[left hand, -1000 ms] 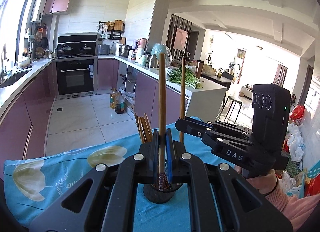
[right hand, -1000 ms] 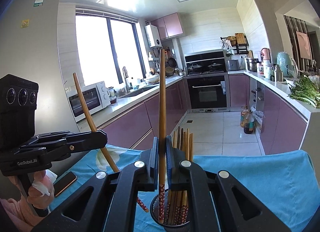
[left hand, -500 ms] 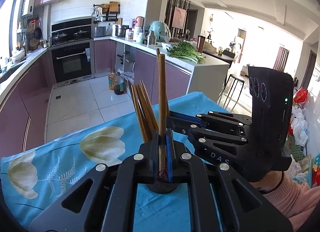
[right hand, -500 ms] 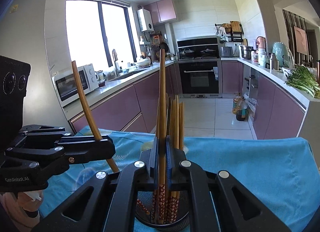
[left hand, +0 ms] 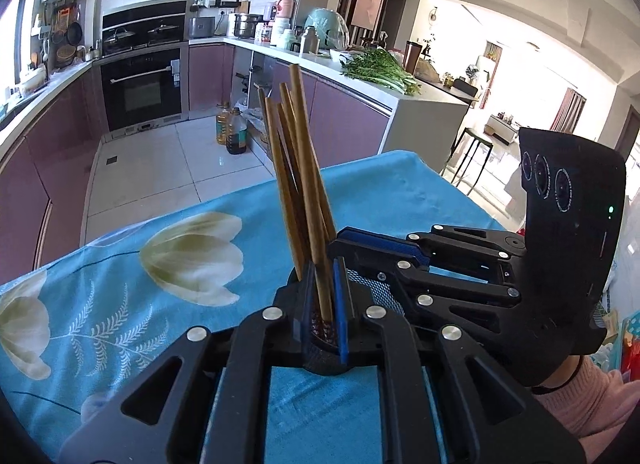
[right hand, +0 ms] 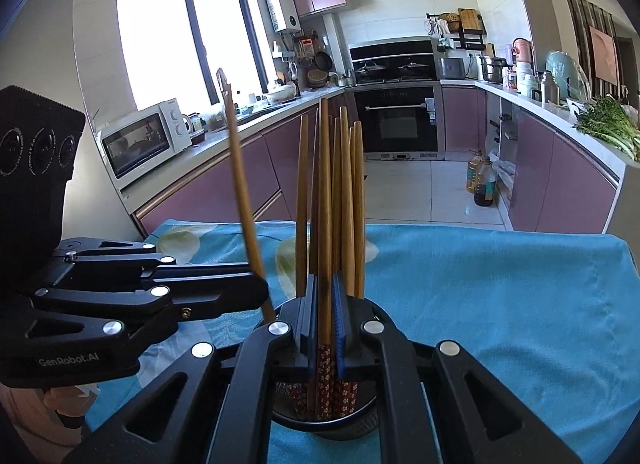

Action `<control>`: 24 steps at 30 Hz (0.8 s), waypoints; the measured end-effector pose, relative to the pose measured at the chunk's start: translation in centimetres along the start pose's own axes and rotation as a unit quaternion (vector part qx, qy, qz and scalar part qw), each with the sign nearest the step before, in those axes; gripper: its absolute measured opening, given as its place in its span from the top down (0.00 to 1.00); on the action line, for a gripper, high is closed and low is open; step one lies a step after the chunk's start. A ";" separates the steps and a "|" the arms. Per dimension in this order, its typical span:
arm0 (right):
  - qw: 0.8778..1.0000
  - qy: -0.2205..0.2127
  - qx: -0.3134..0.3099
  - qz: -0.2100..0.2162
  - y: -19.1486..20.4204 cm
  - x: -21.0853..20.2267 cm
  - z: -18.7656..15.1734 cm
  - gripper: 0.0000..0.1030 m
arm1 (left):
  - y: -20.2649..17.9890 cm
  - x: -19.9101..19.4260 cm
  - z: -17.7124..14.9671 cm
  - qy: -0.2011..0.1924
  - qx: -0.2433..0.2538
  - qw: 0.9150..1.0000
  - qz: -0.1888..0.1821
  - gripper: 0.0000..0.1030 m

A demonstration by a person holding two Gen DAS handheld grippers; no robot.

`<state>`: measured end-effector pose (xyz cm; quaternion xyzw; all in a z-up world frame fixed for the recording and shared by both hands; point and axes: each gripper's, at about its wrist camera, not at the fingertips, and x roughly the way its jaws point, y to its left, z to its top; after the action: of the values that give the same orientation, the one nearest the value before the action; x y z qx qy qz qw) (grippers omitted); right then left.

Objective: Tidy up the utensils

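A black mesh holder (right hand: pixel 324 420) stands on the blue tablecloth, with several brown chopsticks (right hand: pixel 348 200) upright in it, red flowered tips down. My right gripper (right hand: pixel 325 288) sits just above the holder, shut on one chopstick (right hand: pixel 324 184) whose tip is down inside the cup. My left gripper (left hand: pixel 323 284) is over the same holder (left hand: pixel 320 360); its jaws are opening, and a chopstick (left hand: pixel 308 168) stands between them, leaning left with its tip in the cup. In the right wrist view the left gripper (right hand: pixel 256 288) reaches in from the left, its chopstick (right hand: pixel 240 184) blurred.
The tablecloth (left hand: pixel 100 304) with white tulips covers the table; its far edge drops to the kitchen floor. Purple cabinets, an oven (right hand: pixel 400 120) and a microwave (right hand: pixel 144 140) lie beyond. Oil bottles (left hand: pixel 232 132) stand on the floor. A hand in a pink sleeve (left hand: pixel 592 396) holds the right gripper.
Both grippers have sunk towards the holder, carrying their chopsticks deeper into the cup. The left chopstick, upright before, now leans left between slightly parted pads.
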<state>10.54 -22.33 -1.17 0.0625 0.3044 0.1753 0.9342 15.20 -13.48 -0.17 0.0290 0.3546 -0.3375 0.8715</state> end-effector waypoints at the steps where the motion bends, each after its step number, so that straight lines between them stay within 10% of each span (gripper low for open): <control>1: 1.000 -0.001 0.003 -0.001 0.0 -0.1 -0.1 0.91 | 0.2 0.2 0.0 0.001 -0.004 1.000 -0.002 0.87; 8: 1.000 -0.012 0.015 0.001 -0.3 -1.0 -0.3 0.72 | 1.1 -1.7 -1.4 -0.045 -0.022 0.998 0.025 0.60; 18: 0.998 -0.052 -0.010 -0.030 1.8 -3.2 -1.3 0.09 | 3.2 -7.5 -5.3 -0.141 -0.053 0.977 0.148 0.06; 24: 0.994 -0.080 -0.025 -0.064 3.1 -4.1 -2.4 0.07 | 3.3 -10.5 -7.8 -0.179 -0.053 0.960 0.210 0.06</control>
<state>5.16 -20.94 -0.23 0.0330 0.2278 0.1168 0.9661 7.01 -2.69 0.08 -0.0046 0.1958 -0.1274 0.9723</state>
